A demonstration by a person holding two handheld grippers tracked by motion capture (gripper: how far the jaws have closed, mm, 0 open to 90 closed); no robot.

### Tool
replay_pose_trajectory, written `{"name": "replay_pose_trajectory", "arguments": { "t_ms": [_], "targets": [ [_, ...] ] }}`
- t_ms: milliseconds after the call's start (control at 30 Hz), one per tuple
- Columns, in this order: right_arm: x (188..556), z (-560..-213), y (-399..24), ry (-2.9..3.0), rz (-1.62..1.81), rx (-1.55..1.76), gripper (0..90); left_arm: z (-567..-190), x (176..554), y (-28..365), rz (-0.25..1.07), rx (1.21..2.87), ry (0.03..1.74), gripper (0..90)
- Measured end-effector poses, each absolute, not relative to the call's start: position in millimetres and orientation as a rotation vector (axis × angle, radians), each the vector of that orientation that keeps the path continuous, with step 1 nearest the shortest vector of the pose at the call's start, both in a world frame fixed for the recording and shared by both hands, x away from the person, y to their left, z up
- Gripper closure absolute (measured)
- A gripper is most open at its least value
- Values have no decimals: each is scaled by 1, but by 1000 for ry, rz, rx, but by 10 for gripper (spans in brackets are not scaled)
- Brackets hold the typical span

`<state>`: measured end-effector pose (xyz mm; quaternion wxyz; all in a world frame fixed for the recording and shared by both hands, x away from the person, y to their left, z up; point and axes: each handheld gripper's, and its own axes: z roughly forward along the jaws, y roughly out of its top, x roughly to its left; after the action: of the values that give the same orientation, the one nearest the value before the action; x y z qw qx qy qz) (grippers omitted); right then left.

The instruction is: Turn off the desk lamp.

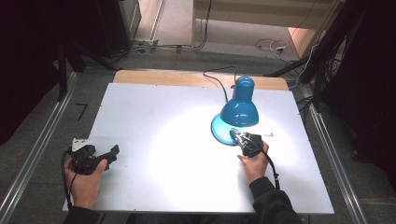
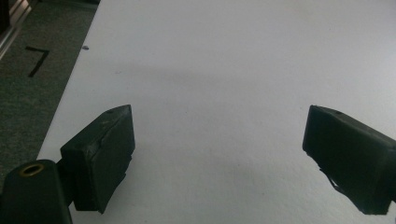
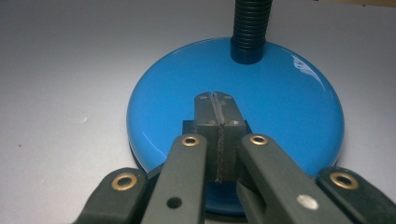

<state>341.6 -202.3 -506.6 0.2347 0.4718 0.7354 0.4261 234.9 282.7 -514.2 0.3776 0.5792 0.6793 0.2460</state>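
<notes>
A blue desk lamp [image 1: 239,111] stands at the right middle of the white table [image 1: 154,116], its shade turned down and casting a bright pool of light on the board. My right gripper [image 1: 234,133] is shut with nothing between its jaws. In the right gripper view its closed tips [image 3: 215,105] rest on the round blue base [image 3: 289,93], over a small dark block [image 3: 187,127] set in the base, just short of the black ribbed neck [image 3: 251,28]. My left gripper [image 1: 114,150] lies near the front left corner, open over bare table [image 2: 219,154].
The lamp's black cable [image 1: 219,79] runs off the far edge over a wooden strip [image 1: 163,77]. Metal rails [image 1: 37,149] flank the table. A black tape mark [image 2: 36,60] sits on the grey floor to the left. More cables lie at the back right.
</notes>
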Motion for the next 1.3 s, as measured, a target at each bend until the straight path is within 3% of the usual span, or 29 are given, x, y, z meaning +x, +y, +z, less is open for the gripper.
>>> {"name": "replay_pose_trajectory", "arguments": {
  "t_ms": [1300],
  "targets": [
    [350,-509,-202,1995,1178,1300,881,-515,236,282,628,1488,1736,102]
  ]
}}
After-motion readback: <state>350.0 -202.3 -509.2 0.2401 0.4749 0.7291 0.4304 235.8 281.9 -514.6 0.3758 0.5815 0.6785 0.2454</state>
